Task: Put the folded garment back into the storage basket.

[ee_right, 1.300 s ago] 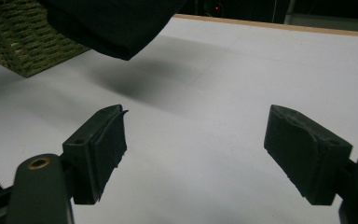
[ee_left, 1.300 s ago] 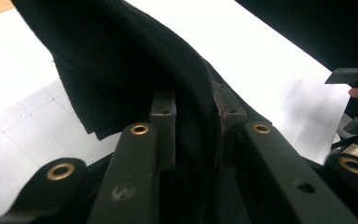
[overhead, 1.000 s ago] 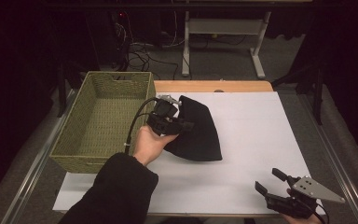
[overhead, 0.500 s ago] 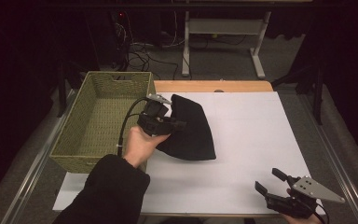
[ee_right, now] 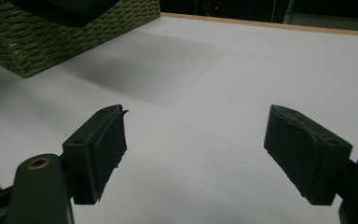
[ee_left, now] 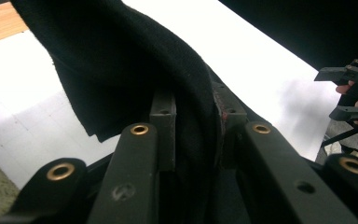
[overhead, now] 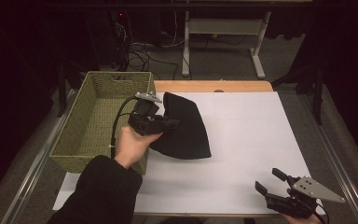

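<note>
1. Grippers first, nearest the person: the right gripper (overhead: 277,187) rests at the near right corner of the white table sheet (overhead: 251,140), jaws spread wide with nothing between them; its own view shows the two black pads (ee_right: 103,140) well apart over bare sheet.
2. Farther in, the left gripper (overhead: 168,124) is clamped on a black cloth (overhead: 186,130), held by the left hand (overhead: 133,144) just beside the basket's right wall.
3. Cloth position: it hangs and drapes from the jaws onto the sheet, its far end near the wooden table edge (overhead: 209,86), close to the woven basket (overhead: 81,140) but not inside it.
4. Handling, as a judgement: the cloth looks soft, light and limp, so it will sag and swing when lifted. A pinch on a folded edge, as now, suits it; a bunched fold would hold more surely.
5. The left gripper view shows what the high view cannot: a fold of black cloth (ee_left: 135,74) pinched between the closed pads, and the right gripper (ee_left: 354,88) farther off.
6. The right gripper view adds the basket's woven corner (ee_right: 51,37) from low down.
</note>
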A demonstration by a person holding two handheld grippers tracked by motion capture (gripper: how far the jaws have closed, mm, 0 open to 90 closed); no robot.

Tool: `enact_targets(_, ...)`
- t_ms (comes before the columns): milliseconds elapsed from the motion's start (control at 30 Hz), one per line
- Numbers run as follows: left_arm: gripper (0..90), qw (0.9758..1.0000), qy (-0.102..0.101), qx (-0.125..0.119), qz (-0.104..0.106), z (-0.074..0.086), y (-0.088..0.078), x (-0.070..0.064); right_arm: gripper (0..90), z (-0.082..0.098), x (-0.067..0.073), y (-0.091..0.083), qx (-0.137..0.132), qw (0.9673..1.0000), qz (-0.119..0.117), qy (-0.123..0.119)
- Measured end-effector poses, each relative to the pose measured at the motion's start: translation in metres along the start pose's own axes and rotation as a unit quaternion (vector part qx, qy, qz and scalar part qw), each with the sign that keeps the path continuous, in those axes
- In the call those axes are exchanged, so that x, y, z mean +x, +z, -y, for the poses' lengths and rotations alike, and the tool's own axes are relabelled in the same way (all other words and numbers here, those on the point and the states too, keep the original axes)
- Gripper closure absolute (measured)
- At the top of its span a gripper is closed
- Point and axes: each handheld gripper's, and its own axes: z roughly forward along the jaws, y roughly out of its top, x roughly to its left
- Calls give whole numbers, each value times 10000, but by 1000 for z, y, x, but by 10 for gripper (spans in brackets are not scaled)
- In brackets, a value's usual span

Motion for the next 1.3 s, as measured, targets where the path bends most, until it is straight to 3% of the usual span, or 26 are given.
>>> enact_targets(733, 715, 9997, -98, -210, -107, 3, -33, 12, 212, 0, 0, 0, 2, 10000, 2, 8)
enact_targets(1300, 715, 9986, -265, -340, -311, 12, -56, 30, 212, 0, 0, 1, 13, 10000, -1, 0)
